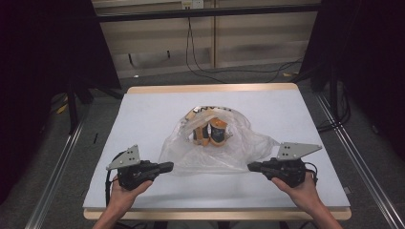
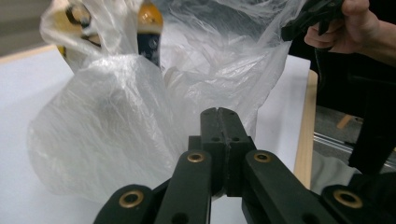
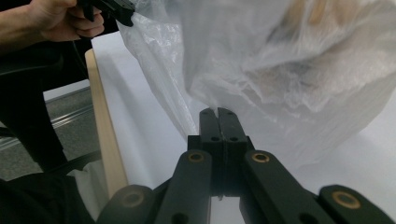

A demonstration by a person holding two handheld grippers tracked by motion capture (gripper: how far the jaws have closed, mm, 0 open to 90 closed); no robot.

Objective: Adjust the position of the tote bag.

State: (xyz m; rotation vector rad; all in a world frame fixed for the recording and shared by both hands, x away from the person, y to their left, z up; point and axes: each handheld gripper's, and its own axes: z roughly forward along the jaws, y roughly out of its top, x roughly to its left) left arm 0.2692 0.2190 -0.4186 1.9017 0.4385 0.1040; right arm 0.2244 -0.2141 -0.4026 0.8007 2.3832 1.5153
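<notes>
A clear plastic bag (image 1: 215, 150) lies in the middle of the white table (image 1: 143, 109), with orange-topped bottles (image 1: 216, 131) standing inside it at the far end. My left gripper (image 1: 169, 166) is shut on the bag's near left edge. My right gripper (image 1: 250, 166) is shut on its near right edge. In the left gripper view the closed jaws (image 2: 218, 112) meet the bag (image 2: 116, 116), a bottle (image 2: 149, 28) shows through the film, and the right gripper (image 2: 292, 30) pinches the plastic farther off. In the right gripper view the shut jaws (image 3: 217, 112) hold the bag (image 3: 280, 84), and the left gripper (image 3: 128, 18) clamps its other corner.
The table has a wooden rim (image 1: 215, 88) and bare white surface on both sides of the bag. Black cables (image 1: 200, 67) trail on the floor behind it. Metal rails (image 1: 57, 167) run along the floor at left and right.
</notes>
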